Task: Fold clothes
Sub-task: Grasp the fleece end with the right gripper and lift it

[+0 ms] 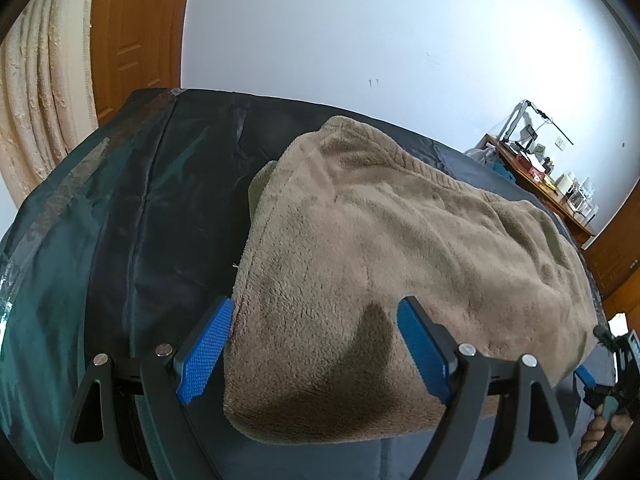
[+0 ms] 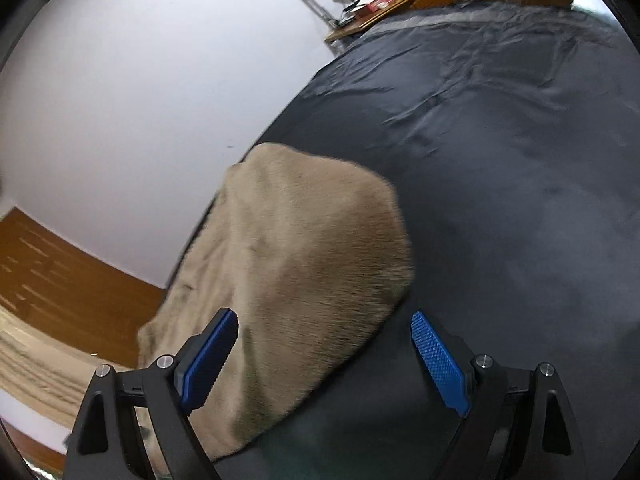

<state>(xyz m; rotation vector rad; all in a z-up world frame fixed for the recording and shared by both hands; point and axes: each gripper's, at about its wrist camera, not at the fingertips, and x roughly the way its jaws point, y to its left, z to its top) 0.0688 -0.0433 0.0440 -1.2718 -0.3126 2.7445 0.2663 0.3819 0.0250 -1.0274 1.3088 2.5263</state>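
Tan fleece garment lying on a dark bed, both grippers hovering wide open over it.

A white plastered wall (image 1: 380, 32) is filling the space beyond both sets of jaws, with a brown wooden door (image 1: 136, 32) standing off to the left of the left gripper's jaws. A dark, wrinkled satin bed cover (image 2: 500, 140) is spreading out ahead of and beneath the jaws. A cluttered wooden desk (image 1: 548, 188) is sitting far ahead, past the bed's end. The tan, plush fleece garment (image 1: 380, 248) is lying folded into a thick, rounded slab on the cover, its near edge reaching in between the left gripper (image 1: 316, 304) jaws. The right gripper (image 2: 324, 320) is straddling the garment's corner, its left pad over fleece, its right pad over bare cover. Neither is holding anything.
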